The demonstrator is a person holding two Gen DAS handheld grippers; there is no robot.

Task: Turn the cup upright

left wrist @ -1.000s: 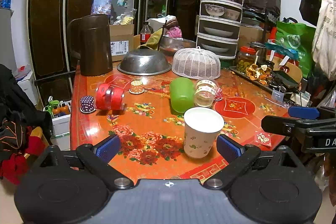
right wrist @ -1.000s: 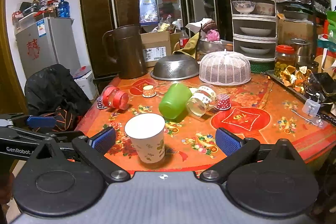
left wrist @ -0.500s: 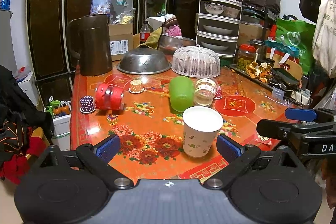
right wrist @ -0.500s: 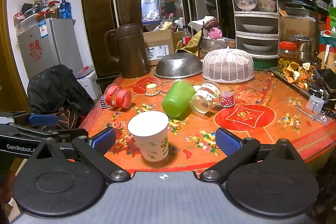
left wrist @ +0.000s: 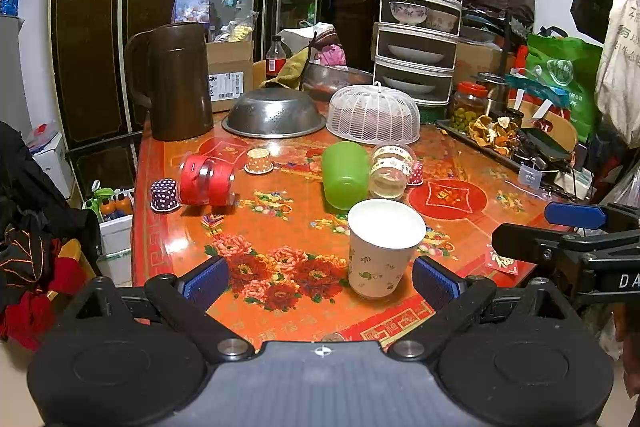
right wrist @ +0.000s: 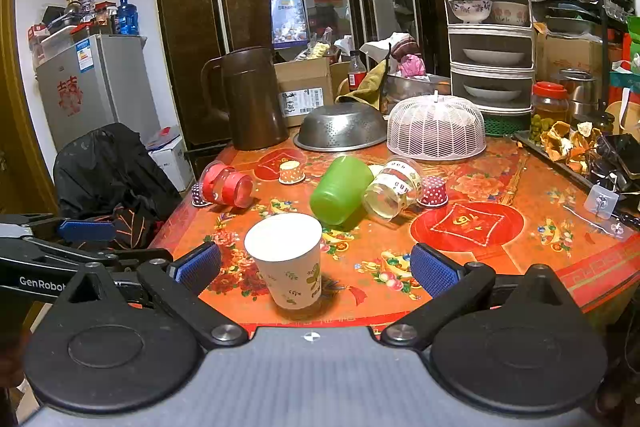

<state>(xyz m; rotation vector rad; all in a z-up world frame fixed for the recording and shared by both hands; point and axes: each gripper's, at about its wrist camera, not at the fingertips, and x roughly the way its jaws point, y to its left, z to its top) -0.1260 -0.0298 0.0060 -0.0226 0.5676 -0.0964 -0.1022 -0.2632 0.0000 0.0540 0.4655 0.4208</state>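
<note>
A white paper cup (left wrist: 380, 251) with a leaf print stands upright near the table's front edge; it also shows in the right wrist view (right wrist: 290, 259). Behind it a green cup (left wrist: 345, 174) (right wrist: 340, 189), a clear taped cup (left wrist: 390, 173) (right wrist: 394, 189) and a red cup (left wrist: 206, 179) (right wrist: 226, 185) lie on their sides. My left gripper (left wrist: 320, 277) is open and empty, just short of the paper cup. My right gripper (right wrist: 314, 267) is open and empty, with the paper cup between its fingers' line of sight.
Small upside-down patterned cups (left wrist: 165, 194) (left wrist: 259, 161) (right wrist: 434, 191) stand on the red floral table (left wrist: 280, 227). At the back are a brown jug (left wrist: 178, 81), a steel colander (left wrist: 274, 115), a white mesh food cover (left wrist: 374, 113) and a tiered dish rack (left wrist: 420, 27).
Both grippers have drifted slightly; the view shifts a little. The cups have not moved and both grippers stay open.
</note>
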